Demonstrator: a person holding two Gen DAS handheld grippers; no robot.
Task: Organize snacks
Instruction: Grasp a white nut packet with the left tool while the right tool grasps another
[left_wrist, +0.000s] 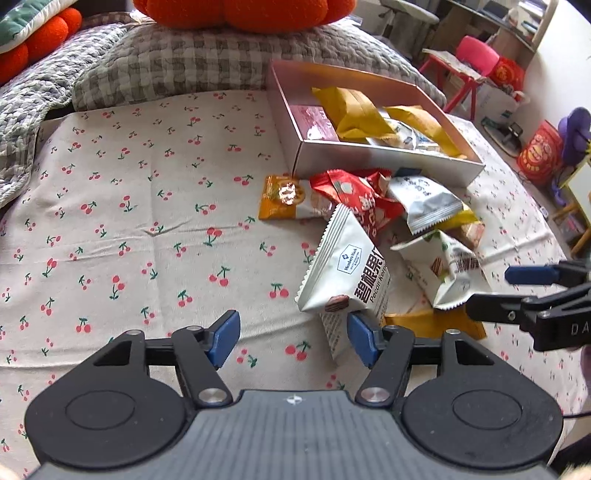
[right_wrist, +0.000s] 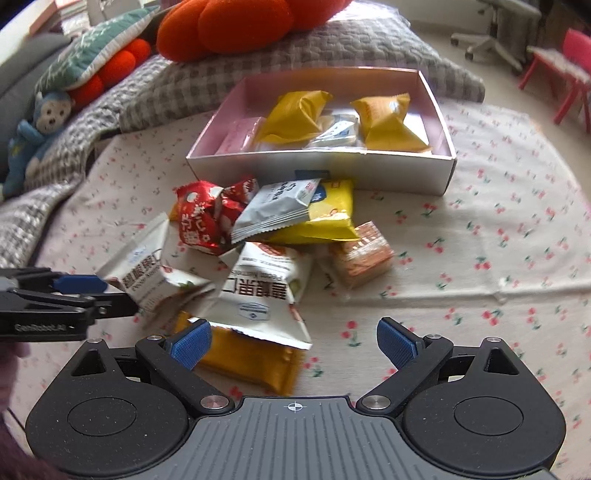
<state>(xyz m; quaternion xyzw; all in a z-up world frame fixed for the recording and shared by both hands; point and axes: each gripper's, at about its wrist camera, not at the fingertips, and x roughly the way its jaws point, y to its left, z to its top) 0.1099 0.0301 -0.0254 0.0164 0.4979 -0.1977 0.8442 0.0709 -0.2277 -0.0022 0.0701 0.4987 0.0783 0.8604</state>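
Covering the whole work surface, a cherry-print sheet (left_wrist: 147, 229) is seen spread flat, and on it a shallow pink-lined box (right_wrist: 317, 168) is set at the far side, ahead of a grey checked quilt (right_wrist: 177, 88) on which an orange plush cushion (right_wrist: 236, 26) is piled. Inside the box are listed two yellow wrapped snacks (right_wrist: 295, 114), a pink packet (right_wrist: 240, 134) at its left end, and a grey-white sachet (right_wrist: 338, 133) lodged between the yellow ones. Just in front of the box's near wall a loose heap of snacks is recorded: a red crinkled packet (right_wrist: 205, 218), a grey-white pouch (right_wrist: 273, 210) lying over a yellow bag (right_wrist: 328, 218), an orange-brown wrapped block (right_wrist: 364, 254) at the right edge of the heap, and an orange sachet (left_wrist: 284, 197) at the left edge. Nearer the cameras, two white pecan packets are noted, one (left_wrist: 347, 269) tilted just beyond the left gripper (left_wrist: 293, 338), the other (right_wrist: 264, 295) resting on a flat amber packet (right_wrist: 251, 360). The left gripper is seen with its blue pads parted about halfway, nothing pinched between them, its right pad close against the tilted white packet's lower edge. The right gripper (right_wrist: 295, 343) is held spread wide and empty over the sheet, its left pad above the amber packet.
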